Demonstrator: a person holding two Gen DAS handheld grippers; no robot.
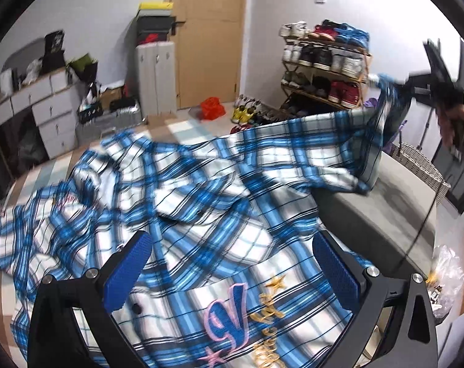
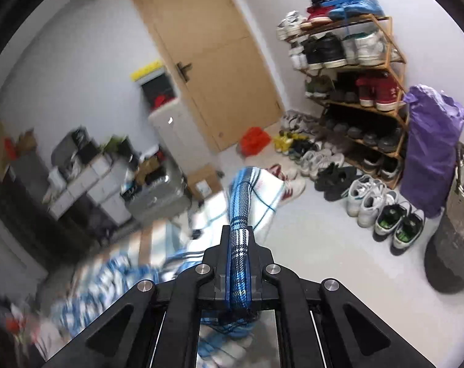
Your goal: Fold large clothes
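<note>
A large blue-and-white plaid cotton shirt [image 1: 201, 190] sprawls over a grey padded surface [image 1: 385, 211], its length running from beneath the left gripper [image 1: 232, 263], whose jaws stand open and empty, up to the right gripper [image 2: 238, 245], clamped shut on one raised bunched edge.

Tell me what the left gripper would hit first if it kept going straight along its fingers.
Most likely the plaid shirt. The left gripper is open and angled down over the fabric spread on the grey surface, with nothing else between its fingers. How far off the cloth lies is unclear from this view.
</note>
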